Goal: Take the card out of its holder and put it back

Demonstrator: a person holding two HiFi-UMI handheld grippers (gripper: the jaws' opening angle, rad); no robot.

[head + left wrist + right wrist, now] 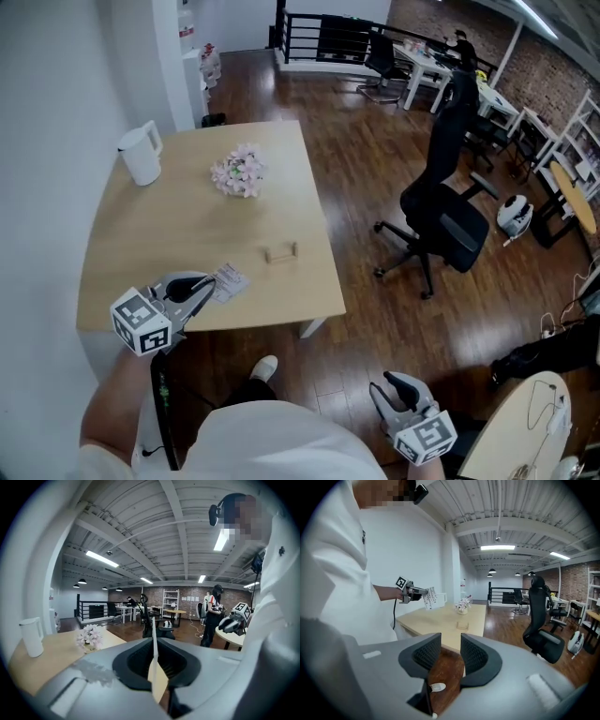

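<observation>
1. Pinching the card (228, 280) by one edge, the left tool (153, 657) has its jaws pressed together. Its own view shows the card edge-on, a thin upright sliver between the pads.
2. The card hangs in the air above the near edge of the worktop (187, 225). It is clear of the surface and well short of the holder (280, 253), which stands empty farther in and to the right.
3. The right tool (450, 654) has its jaws spread with nothing between them. It hangs off to the side, over the floor rather than the worktop.
4. The card looks light, thin and somewhat flexible. A modest pinch should carry it, but it would likely bow if it were pushed into the slot askew.
5. The best hold is probably along the edge opposite the one that enters the holder, so that the leading edge is free and straight.
6. The holder looks small and light, so it may slide or tip under the card's push. The idle right tool could steady it at one end.
</observation>
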